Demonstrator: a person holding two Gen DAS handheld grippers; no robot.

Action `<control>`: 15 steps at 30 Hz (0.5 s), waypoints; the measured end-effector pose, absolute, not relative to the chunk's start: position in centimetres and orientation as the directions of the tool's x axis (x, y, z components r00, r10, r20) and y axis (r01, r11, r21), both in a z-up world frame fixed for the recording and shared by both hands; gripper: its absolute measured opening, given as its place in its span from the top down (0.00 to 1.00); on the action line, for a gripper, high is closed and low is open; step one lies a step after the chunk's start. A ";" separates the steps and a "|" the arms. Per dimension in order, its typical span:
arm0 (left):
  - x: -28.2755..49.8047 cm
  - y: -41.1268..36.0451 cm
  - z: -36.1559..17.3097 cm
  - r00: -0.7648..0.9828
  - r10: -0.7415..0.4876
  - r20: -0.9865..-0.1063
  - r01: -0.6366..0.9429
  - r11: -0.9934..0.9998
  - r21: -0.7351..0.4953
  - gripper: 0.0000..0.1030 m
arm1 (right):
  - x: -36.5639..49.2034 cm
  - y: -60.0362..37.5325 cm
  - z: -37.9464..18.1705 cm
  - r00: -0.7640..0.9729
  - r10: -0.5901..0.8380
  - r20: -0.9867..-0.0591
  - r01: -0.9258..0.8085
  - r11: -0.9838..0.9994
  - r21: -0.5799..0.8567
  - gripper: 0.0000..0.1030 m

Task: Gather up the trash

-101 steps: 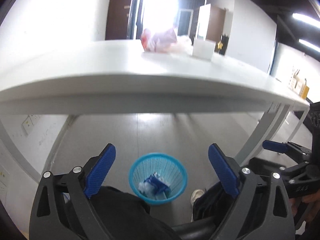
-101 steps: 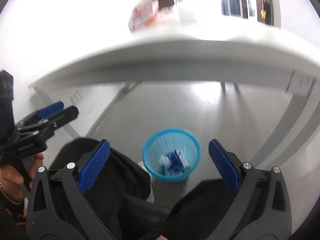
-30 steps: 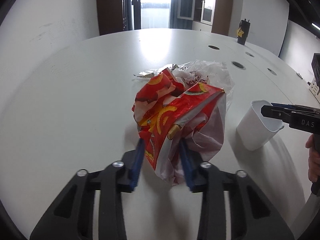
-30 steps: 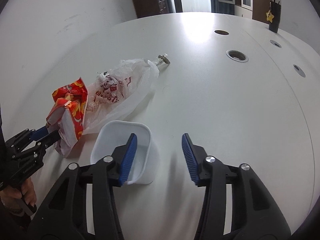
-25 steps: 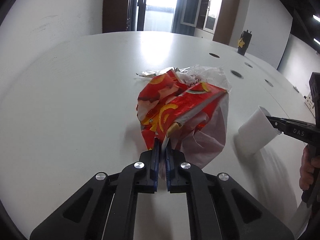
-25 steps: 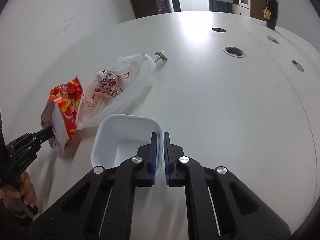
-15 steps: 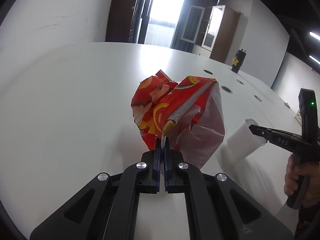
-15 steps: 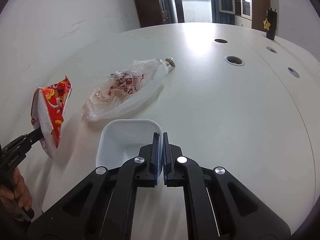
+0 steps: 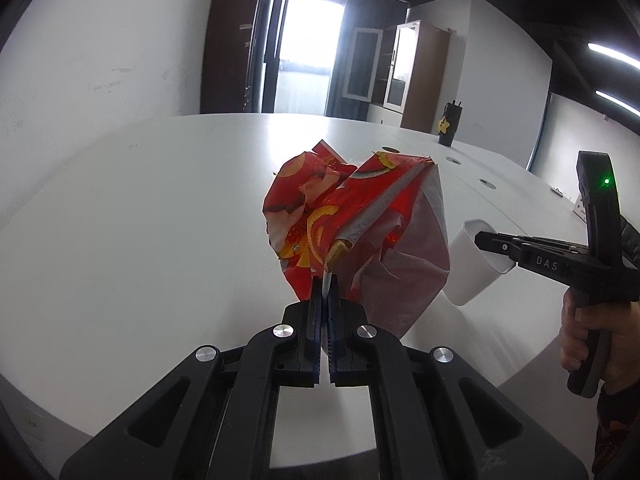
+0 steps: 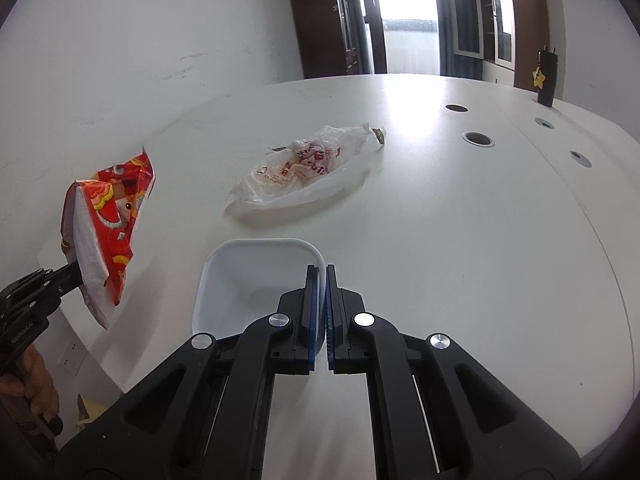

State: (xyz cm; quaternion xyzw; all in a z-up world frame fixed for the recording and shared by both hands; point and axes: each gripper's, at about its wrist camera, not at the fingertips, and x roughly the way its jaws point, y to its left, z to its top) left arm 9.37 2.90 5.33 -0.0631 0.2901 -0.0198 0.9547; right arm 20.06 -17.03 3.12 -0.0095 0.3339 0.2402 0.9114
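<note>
On table (image 10: 460,220): one plastic bag (image 10: 304,168)

"DAS" on right hand-held gripper (image 9: 496,242) arm, red print on plastic bag (image 10: 304,168) illegible

The snack wrapper (image 9: 352,236) is bright red with yellow and orange arcs and a pale pinkish-white inner side. The plastic container (image 10: 256,280) is plain white. The plastic bag (image 10: 308,168) is clear to milky white with red print. The surface (image 10: 460,220) is matte white, marked by dark round holes with grey rims. Each tool, left (image 9: 325,300) and right (image 10: 320,292), is black with blue pads and silver bolt heads. A yellow star hangs on a black cup (image 10: 546,88).
</note>
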 end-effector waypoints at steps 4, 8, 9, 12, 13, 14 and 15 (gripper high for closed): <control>7.0 3.1 6.0 0.849 -0.082 -0.523 0.006 0.989 -0.146 0.99 | 16.8 -17.1 3.9 0.684 0.457 -0.569 -0.468 0.873 0.139 0.97; 4.9 2.5 5.6 0.848 -0.099 -0.521 0.025 0.989 -0.148 0.99 | 13.6 -17.1 4.0 0.693 0.481 -0.537 -0.489 0.861 0.139 0.97; 4.9 2.4 5.5 0.846 -0.105 -0.523 0.029 0.988 -0.152 0.99 | 12.7 -17.1 3.9 0.698 0.480 -0.532 -0.494 0.860 0.129 0.97; 3.3 2.1 5.2 0.852 -0.116 -0.511 0.036 0.986 -0.164 0.99 | 9.7 -17.5 4.2 0.713 0.497 -0.495 -0.511 0.851 0.117 0.97; 3.1 1.8 5.0 0.851 -0.124 -0.511 0.045 0.985 -0.164 0.99 | 8.8 -17.5 4.3 0.715 0.501 -0.488 -0.515 0.849 0.117 0.97; 2.6 1.4 4.9 0.851 -0.128 -0.510 0.057 0.987 -0.152 0.99 | 7.7 -17.6 4.4 0.715 0.507 -0.481 -0.525 0.844 0.111 0.97; 2.3 1.1 4.9 0.851 -0.123 -0.510 0.061 0.989 -0.137 0.99 | 6.8 -17.7 4.5 0.716 0.511 -0.476 -0.533 0.840 0.100 0.97</control>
